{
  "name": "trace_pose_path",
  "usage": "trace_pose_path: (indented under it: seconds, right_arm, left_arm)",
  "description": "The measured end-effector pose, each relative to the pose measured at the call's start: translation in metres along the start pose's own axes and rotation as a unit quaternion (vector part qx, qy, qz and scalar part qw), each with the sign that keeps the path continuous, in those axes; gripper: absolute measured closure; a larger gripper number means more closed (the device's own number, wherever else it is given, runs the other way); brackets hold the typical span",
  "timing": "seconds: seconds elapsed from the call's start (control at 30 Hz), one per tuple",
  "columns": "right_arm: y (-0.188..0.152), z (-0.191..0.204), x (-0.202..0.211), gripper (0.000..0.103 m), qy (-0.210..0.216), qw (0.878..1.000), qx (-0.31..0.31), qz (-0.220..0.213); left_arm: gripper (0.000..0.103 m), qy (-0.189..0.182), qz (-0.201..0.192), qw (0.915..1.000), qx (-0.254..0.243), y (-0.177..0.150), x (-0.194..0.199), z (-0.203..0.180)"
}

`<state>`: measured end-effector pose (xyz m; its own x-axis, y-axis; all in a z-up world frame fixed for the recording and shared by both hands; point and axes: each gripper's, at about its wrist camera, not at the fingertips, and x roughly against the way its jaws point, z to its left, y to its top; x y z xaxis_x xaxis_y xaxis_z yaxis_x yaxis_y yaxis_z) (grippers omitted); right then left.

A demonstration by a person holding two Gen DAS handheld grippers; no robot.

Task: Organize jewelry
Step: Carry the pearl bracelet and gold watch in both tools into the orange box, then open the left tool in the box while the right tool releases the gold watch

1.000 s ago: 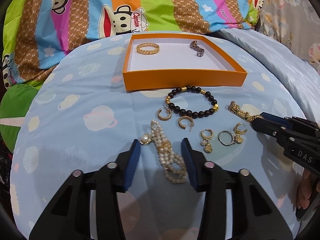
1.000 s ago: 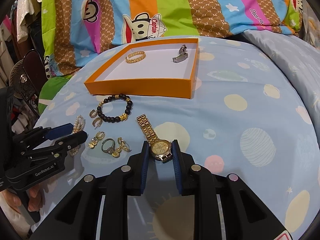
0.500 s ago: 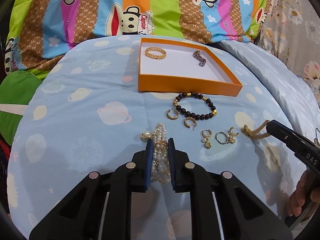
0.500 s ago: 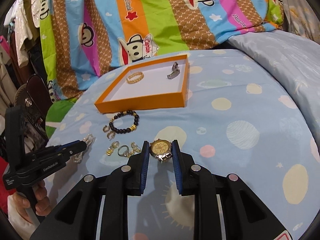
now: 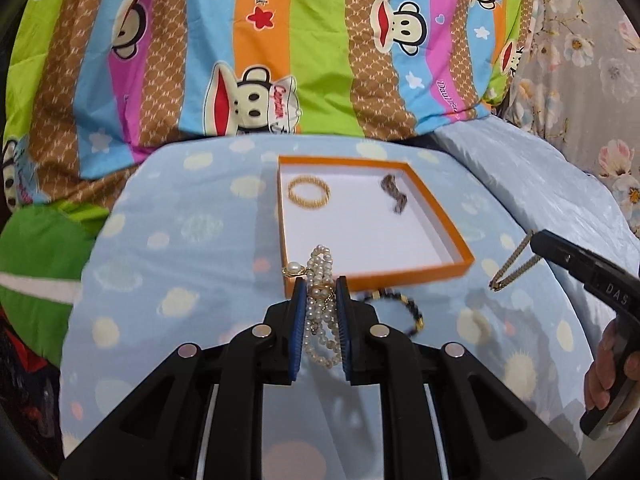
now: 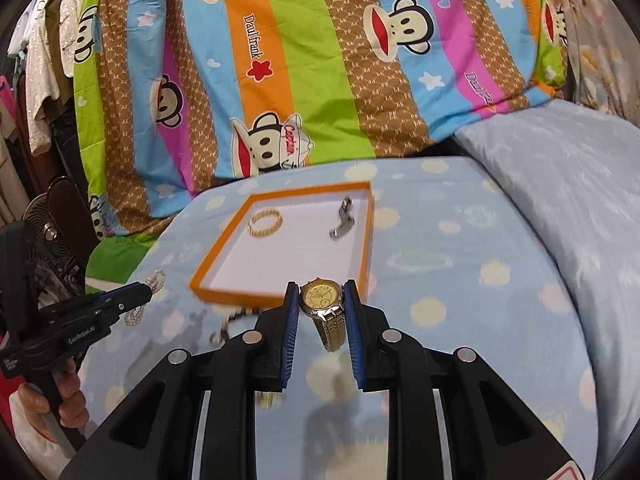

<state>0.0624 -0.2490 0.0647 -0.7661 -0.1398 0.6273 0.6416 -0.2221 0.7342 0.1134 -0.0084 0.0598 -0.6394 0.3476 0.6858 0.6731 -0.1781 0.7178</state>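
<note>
My left gripper [image 5: 319, 286] is shut on a pearl bracelet [image 5: 320, 316] and holds it in the air just in front of the near left corner of the orange tray [image 5: 400, 278]. My right gripper [image 6: 321, 294] is shut on a gold watch [image 6: 322, 298], lifted in front of the tray [image 6: 224, 294]; its band hangs down. The tray holds a gold bangle [image 5: 309, 192] and a small dark metal piece [image 5: 394, 196]. The right gripper also shows at the right of the left wrist view [image 5: 536, 246], with the gold band [image 5: 510, 266] dangling.
A black bead bracelet [image 5: 406, 310] lies on the light blue planet-print sheet [image 5: 180, 260] in front of the tray, partly hidden by my left gripper. A striped monkey-print quilt [image 5: 280, 60] rises behind the tray. A pale blue pillow [image 6: 560, 200] lies to the right.
Both grippers have lifted off the sheet with their pieces and moved toward the tray. One second ago the left gripper was open around the pearls; it closed on them.
</note>
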Motion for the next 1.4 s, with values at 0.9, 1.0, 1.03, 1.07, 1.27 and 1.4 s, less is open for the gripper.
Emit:
trace_pose_path:
  seconds: [0.9,1.0,1.03,1.07,1.27,1.4]
  right_arm:
    - [0.045,0.006,-0.194,0.081,-0.016,0.99,-0.051,0.133]
    - [0.034,0.015,-0.185,0.08,-0.02,0.992,-0.015,0.125]
    - [0.033,0.015,-0.184,0.079,-0.014,0.992,-0.012,0.125]
    - [0.03,0.015,-0.181,0.079,-0.009,0.992,-0.011,0.124]
    - [0.021,-0.005,-0.124,0.079,0.005,0.997,-0.037,0.067]
    - [0.004,-0.016,-0.087,0.073,-0.002,0.999,-0.041,0.036]
  left_arm:
    - [0.086,0.016,0.09,0.9957,-0.014,0.05,-0.164,0.001]
    - [0.073,0.017,0.084,0.9959,-0.029,0.044,-0.161,-0.007]
    - [0.067,0.019,0.078,0.9961,-0.035,0.042,-0.159,-0.011]
    - [0.059,0.023,0.072,0.9963,-0.04,0.042,-0.157,-0.013]
    - [0.043,0.026,0.016,0.9993,-0.02,0.04,-0.115,-0.006]
    - [0.041,0.033,-0.008,0.9993,0.015,0.026,-0.081,0.013]
